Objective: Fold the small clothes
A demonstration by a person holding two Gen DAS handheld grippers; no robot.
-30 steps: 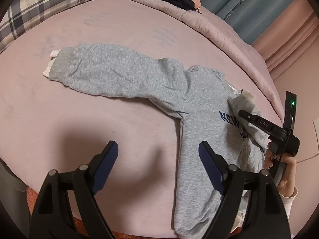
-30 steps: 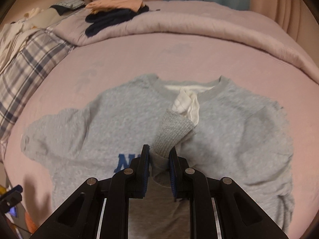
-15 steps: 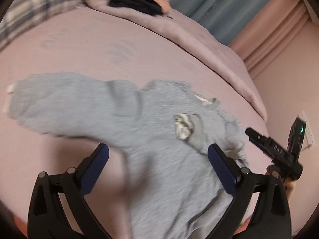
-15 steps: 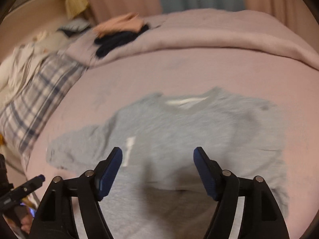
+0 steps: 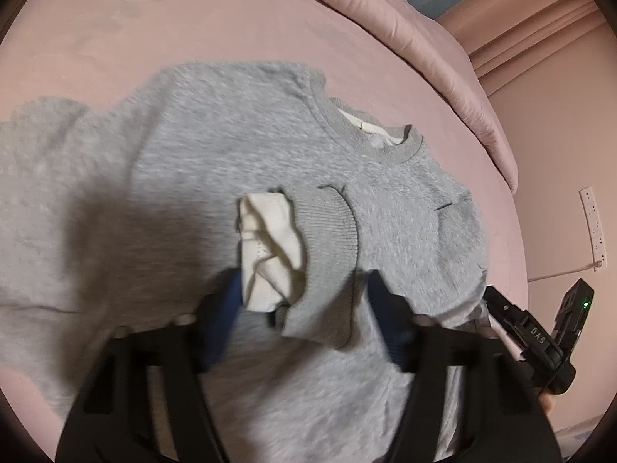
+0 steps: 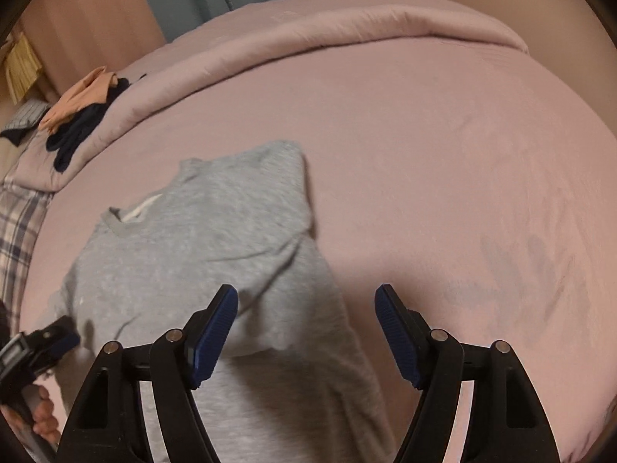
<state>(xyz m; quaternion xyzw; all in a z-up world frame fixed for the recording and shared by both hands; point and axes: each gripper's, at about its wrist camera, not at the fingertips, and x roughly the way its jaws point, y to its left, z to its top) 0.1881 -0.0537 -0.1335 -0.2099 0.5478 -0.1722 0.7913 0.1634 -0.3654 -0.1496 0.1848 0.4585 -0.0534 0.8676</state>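
Observation:
A small grey sweatshirt (image 5: 216, 177) lies flat on the pink bed (image 5: 162, 19). One sleeve is folded across its chest and ends in a ribbed grey cuff (image 5: 331, 239) with a white inner cuff (image 5: 270, 247). My left gripper (image 5: 304, 308) points down over that cuff. Its jaws are closing with the cuff between the blue pads, and the far pad still stands clear of the cloth. My right gripper (image 6: 306, 332) is open with nothing in it, above the right edge of the sweatshirt (image 6: 200, 239), one pad over cloth and one over bare sheet.
A rolled pink duvet (image 6: 347, 27) runs along the far side of the bed. Dark and peach clothes (image 6: 77, 115) are piled on it at the left, next to a plaid pillow (image 6: 15, 223). A wall socket (image 5: 592, 223) and curtains lie beyond the bed.
The right gripper let go of the sleeve cuff, opened and swung to the sweatshirt's right edge. The left gripper moved from the bare sheet to the cuff, and its jaws narrowed.

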